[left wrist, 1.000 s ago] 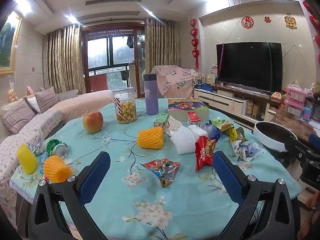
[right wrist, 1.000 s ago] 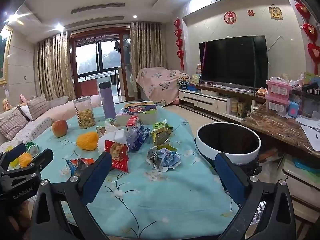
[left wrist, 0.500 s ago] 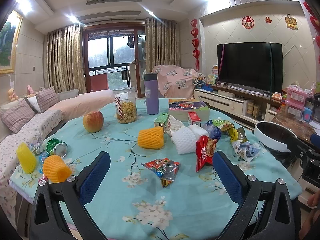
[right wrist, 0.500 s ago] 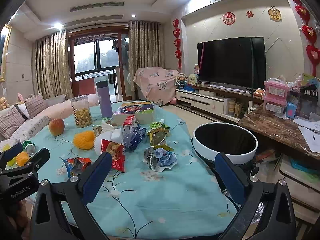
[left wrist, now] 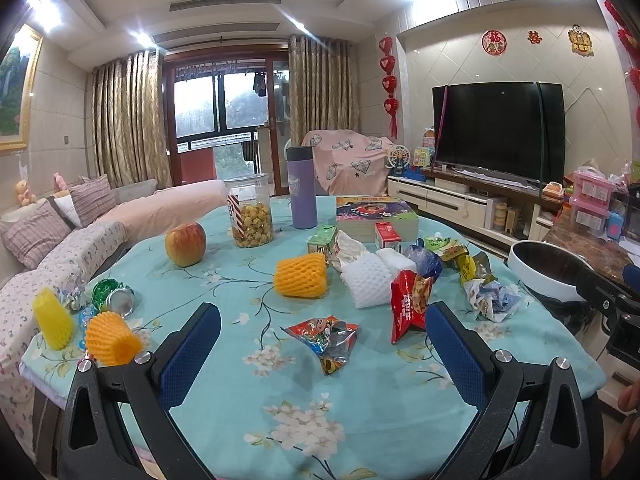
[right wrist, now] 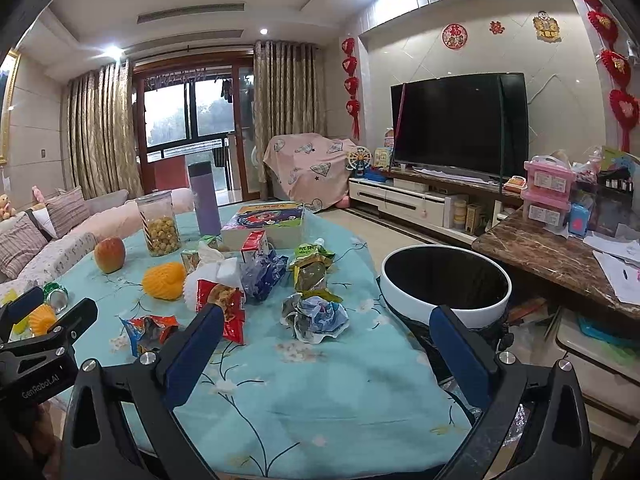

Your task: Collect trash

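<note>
Round table in a turquoise floral tablecloth (left wrist: 360,408) bearing three orange-yellow foam fruit nets (left wrist: 301,275), one white foam net (left wrist: 367,280), one red snack bag (left wrist: 407,307) and one crumpled foil wrapper (left wrist: 328,336). White-rimmed black bin (right wrist: 446,280) just beside the table's right edge. Left gripper (left wrist: 322,340) and right gripper (right wrist: 326,346) both spread, empty, above the near edge; the views have barely changed since earlier frames. Items behind the white net overlap, indistinct.

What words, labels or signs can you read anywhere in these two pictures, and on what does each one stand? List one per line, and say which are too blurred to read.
"GenRobot.AI": on the black body of the left gripper, seen in the right wrist view.
Green snack packet: printed characters, too blurred to read.
Red snack bag: white lettering, unreadable.
Round red wall ornament: one character, too small to tell.
</note>
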`<control>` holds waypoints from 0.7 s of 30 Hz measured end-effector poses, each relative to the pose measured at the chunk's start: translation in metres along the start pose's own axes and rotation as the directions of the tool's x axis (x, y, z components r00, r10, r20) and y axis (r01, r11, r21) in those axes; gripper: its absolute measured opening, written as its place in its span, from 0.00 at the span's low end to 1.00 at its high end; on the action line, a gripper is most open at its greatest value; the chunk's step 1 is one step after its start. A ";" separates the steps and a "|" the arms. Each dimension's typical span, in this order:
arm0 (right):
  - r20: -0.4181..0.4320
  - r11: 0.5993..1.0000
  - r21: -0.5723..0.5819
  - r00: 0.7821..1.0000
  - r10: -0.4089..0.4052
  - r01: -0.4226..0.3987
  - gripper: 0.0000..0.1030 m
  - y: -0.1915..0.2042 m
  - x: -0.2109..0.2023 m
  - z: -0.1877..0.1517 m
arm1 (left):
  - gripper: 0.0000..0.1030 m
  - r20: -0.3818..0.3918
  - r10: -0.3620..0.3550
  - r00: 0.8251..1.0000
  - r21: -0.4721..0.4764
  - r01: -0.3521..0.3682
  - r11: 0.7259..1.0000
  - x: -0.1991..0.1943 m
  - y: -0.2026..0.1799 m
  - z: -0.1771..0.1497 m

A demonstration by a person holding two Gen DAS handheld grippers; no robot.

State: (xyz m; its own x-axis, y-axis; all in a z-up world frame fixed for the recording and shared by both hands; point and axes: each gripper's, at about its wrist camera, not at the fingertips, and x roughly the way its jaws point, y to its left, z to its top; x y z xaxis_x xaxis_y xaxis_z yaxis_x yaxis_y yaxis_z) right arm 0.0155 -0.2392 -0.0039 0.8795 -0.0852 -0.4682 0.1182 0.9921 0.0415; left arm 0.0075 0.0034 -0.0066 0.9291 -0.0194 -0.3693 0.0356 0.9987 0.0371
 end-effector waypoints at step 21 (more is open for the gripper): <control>0.002 1.000 0.004 1.000 0.005 -0.005 1.00 -0.002 0.000 -0.001 | 1.00 -0.001 -0.001 1.000 0.006 0.001 1.000 0.000 0.000 0.001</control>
State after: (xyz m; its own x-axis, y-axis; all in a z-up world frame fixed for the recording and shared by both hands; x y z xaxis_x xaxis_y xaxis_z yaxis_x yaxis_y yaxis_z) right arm 0.0145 -0.2406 -0.0045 0.8811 -0.0808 -0.4660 0.1159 0.9921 0.0472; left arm 0.0073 0.0033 -0.0060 0.9287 -0.0201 -0.3704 0.0384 0.9984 0.0422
